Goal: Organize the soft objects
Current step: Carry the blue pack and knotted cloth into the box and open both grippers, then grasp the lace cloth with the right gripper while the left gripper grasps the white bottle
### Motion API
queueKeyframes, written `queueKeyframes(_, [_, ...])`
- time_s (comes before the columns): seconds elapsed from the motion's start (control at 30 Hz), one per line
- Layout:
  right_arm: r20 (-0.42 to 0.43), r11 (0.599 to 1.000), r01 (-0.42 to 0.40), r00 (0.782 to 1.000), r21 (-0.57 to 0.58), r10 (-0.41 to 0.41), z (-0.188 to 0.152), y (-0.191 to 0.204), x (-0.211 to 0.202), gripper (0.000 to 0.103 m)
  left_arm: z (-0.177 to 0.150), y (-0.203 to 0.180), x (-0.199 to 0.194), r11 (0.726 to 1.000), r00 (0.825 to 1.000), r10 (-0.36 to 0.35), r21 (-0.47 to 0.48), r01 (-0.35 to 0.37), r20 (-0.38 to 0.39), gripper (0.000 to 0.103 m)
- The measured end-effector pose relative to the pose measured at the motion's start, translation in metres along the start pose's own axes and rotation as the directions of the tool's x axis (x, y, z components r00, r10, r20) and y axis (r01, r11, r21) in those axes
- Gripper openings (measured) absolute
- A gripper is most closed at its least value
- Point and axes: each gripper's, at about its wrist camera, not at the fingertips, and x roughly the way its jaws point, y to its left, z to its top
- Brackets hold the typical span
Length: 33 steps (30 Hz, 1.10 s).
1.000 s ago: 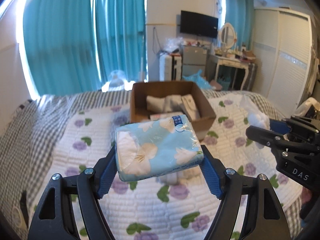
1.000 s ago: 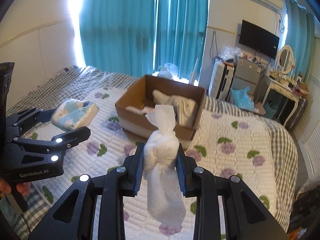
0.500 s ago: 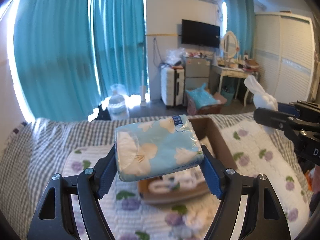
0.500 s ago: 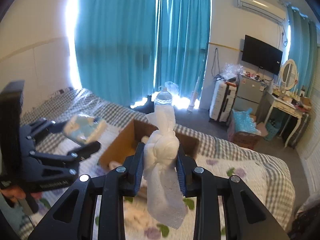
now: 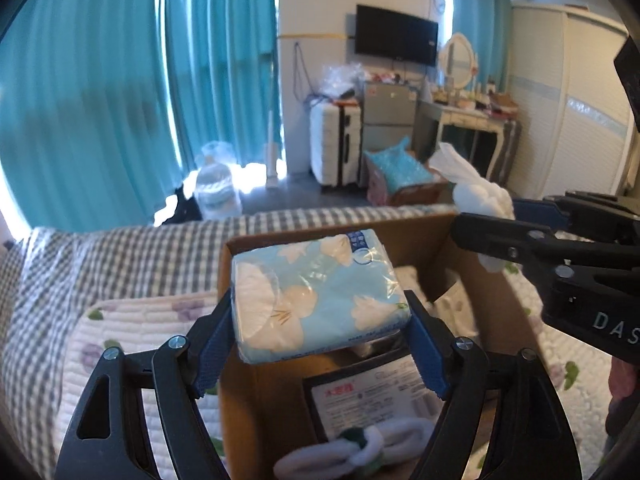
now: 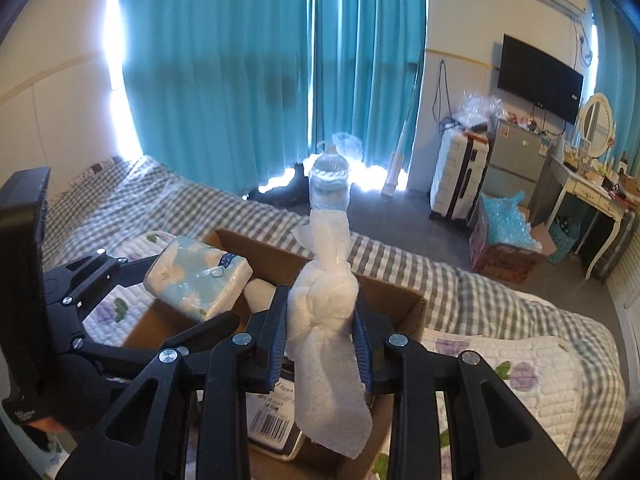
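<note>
Left gripper clamped on tissue pack, right gripper clamped on knotted white cloth, cardboard box beneath both sets of fingers.

Colours, bedroom scene: mostly teal, white, brown.

Tissue pack: pale blue wrap, white and cream flower print. Knotted cloth: plain white. Cardboard box: brown; inside it a packet with white label, red mark, black edge. Both grippers, left and right: black frames, blue pads. Quilt: white, purple flowers, green leaves. Sheet: grey-white gingham check. Curtains: teal.
</note>
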Motion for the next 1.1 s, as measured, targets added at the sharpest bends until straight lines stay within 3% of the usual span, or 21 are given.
queueKeyframes(0.13, [-0.008, 1.000, 0.004, 1.000, 0.011, -0.004, -0.002, -0.005, 0.017, 0.030, -0.004, -0.004, 0.005, 0.999, 1.000, 0.021, 0.025, -0.021, -0.004, 0.080])
queueKeyframes(0.2, [-0.023, 0.999, 0.044, 0.999, 0.020, -0.044, 0.000, -0.007, 0.022, 0.041, -0.003, -0.005, 0.004, 0.999, 1.000, 0.026, 0.032, -0.026, -0.015, 0.081])
queueKeyframes(0.23, [-0.031, 0.998, 0.064, 0.998, 0.029, -0.063, 0.001, -0.011, 0.022, 0.059, -0.002, -0.005, 0.003, 0.999, 0.999, 0.033, 0.031, -0.033, -0.015, 0.083])
queueKeyframes(0.27, [-0.020, 0.996, 0.075, 0.997, 0.040, -0.074, 0.001, -0.013, 0.019, 0.070, -0.001, -0.005, 0.001, 0.999, 0.999, 0.043, 0.029, -0.042, -0.016, 0.088])
queueKeyframes(0.5, [0.026, 0.993, 0.095, 0.995, 0.074, -0.097, 0.007, -0.017, -0.033, 0.076, 0.009, -0.006, -0.045, 0.996, 0.996, 0.084, 0.029, -0.085, 0.018, 0.089])
queueKeyframes(0.63, [0.075, 0.990, 0.129, 0.988, 0.058, -0.133, 0.015, -0.009, -0.089, 0.082, 0.018, -0.009, -0.094, 0.994, 0.992, 0.100, 0.030, -0.102, 0.071, 0.090])
queueKeyframes(0.73, [0.116, 0.988, 0.141, 0.982, 0.055, -0.147, 0.021, -0.002, -0.137, 0.088, 0.023, -0.010, -0.143, 0.992, 0.985, 0.121, 0.010, -0.123, 0.125, 0.103])
queueKeyframes(0.83, [0.148, 0.988, 0.153, 0.977, 0.028, -0.155, 0.023, 0.009, -0.182, 0.097, 0.024, -0.007, -0.176, 0.991, 0.979, 0.135, 0.001, -0.137, 0.156, 0.103])
queueKeyframes(0.93, [0.165, 0.988, 0.156, 0.974, 0.004, -0.155, 0.015, 0.023, -0.219, 0.103, 0.016, -0.008, -0.206, 0.989, 0.973, 0.148, 0.005, -0.151, 0.177, 0.103])
queueKeyframes(1.1, [0.150, 0.993, 0.115, 0.982, -0.018, -0.111, -0.012, 0.039, -0.247, 0.103, -0.013, -0.014, -0.229, 0.989, 0.973, 0.139, 0.023, -0.146, 0.182, 0.103])
